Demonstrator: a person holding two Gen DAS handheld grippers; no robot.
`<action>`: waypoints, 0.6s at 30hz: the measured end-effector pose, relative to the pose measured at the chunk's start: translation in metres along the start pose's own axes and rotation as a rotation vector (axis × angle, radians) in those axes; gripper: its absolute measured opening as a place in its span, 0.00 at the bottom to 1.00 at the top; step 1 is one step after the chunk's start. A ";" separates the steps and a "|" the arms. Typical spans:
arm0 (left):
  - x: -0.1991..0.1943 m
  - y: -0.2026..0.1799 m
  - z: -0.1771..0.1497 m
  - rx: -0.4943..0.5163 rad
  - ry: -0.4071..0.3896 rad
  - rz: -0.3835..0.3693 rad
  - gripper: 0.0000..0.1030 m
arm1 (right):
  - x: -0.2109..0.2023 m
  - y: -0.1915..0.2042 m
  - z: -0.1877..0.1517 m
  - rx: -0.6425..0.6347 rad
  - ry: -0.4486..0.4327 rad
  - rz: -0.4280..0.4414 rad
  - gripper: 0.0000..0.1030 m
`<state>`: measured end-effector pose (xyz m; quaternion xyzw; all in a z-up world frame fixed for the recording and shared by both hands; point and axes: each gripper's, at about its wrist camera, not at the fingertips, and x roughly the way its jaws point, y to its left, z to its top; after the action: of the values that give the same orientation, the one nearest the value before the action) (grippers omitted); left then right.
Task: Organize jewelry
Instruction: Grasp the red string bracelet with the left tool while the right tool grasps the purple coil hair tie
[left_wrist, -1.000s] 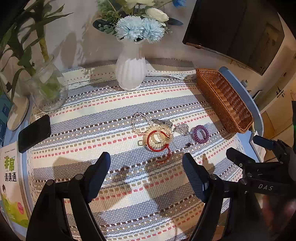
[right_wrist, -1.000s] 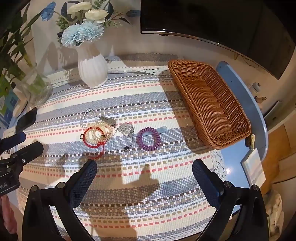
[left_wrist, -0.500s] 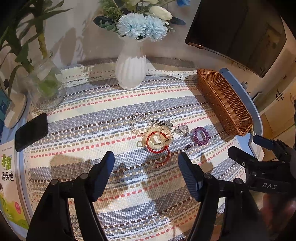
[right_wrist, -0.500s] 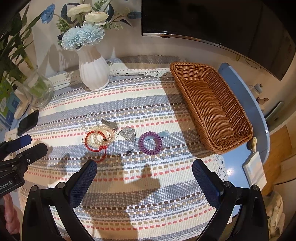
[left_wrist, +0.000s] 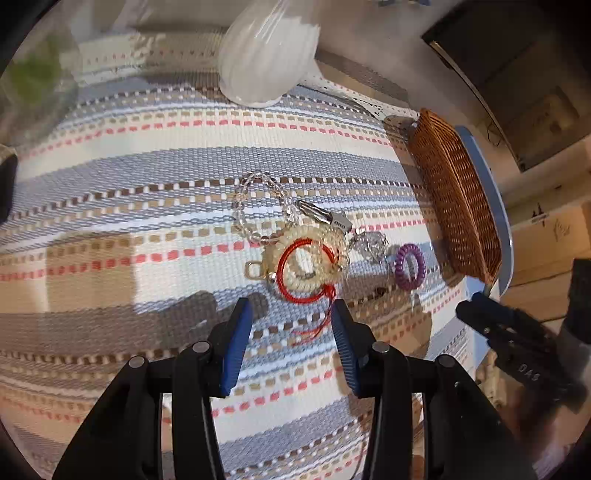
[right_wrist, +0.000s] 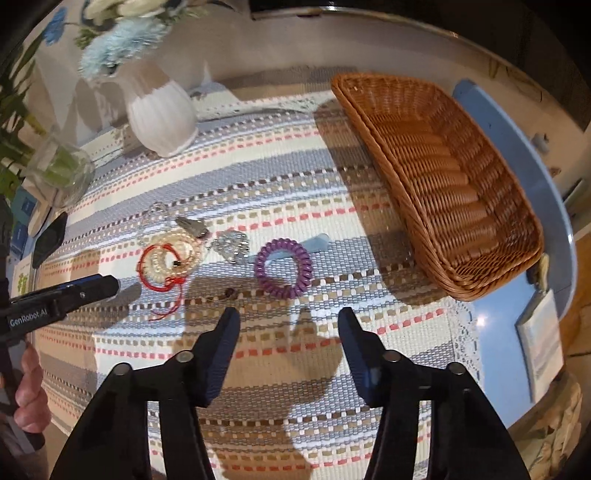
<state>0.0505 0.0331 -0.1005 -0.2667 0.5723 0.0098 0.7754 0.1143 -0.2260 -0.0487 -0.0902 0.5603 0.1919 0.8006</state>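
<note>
A pile of jewelry lies mid-table on the striped cloth: a red cord bracelet (left_wrist: 283, 280) over cream coil bands (left_wrist: 314, 240), a clear bead bracelet (left_wrist: 245, 218), a silver clip (left_wrist: 325, 218), a silver piece (left_wrist: 369, 243) and a purple coil band (left_wrist: 409, 266). My left gripper (left_wrist: 291, 317) is open and empty, low over the cloth just in front of the red bracelet. My right gripper (right_wrist: 288, 325) is open and empty, just in front of the purple coil band (right_wrist: 283, 268). The wicker basket (right_wrist: 443, 177) stands at the right, empty.
A white vase (right_wrist: 162, 114) with flowers stands at the back. A glass jar with a plant (right_wrist: 59, 170) and a black phone (right_wrist: 50, 238) are at the left. The blue table edge (right_wrist: 517, 155) runs right of the basket. Papers (right_wrist: 543, 339) lie at the right.
Both grippers have moved forward and down toward the jewelry. The left one has narrowed its opening and now sits close to the red bracelet; the right one is nearer the purple band.
</note>
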 end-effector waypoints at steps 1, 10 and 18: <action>0.004 0.002 0.001 -0.015 0.011 0.006 0.44 | 0.004 -0.002 0.000 0.005 0.007 0.002 0.47; 0.037 0.004 0.010 -0.067 0.016 0.018 0.33 | 0.045 -0.007 0.029 -0.076 0.045 -0.010 0.43; 0.037 0.004 0.013 -0.122 -0.013 0.014 0.27 | 0.072 -0.004 0.044 -0.142 0.097 0.009 0.41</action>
<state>0.0736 0.0314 -0.1319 -0.3093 0.5674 0.0515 0.7614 0.1757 -0.1991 -0.1000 -0.1535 0.5839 0.2302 0.7632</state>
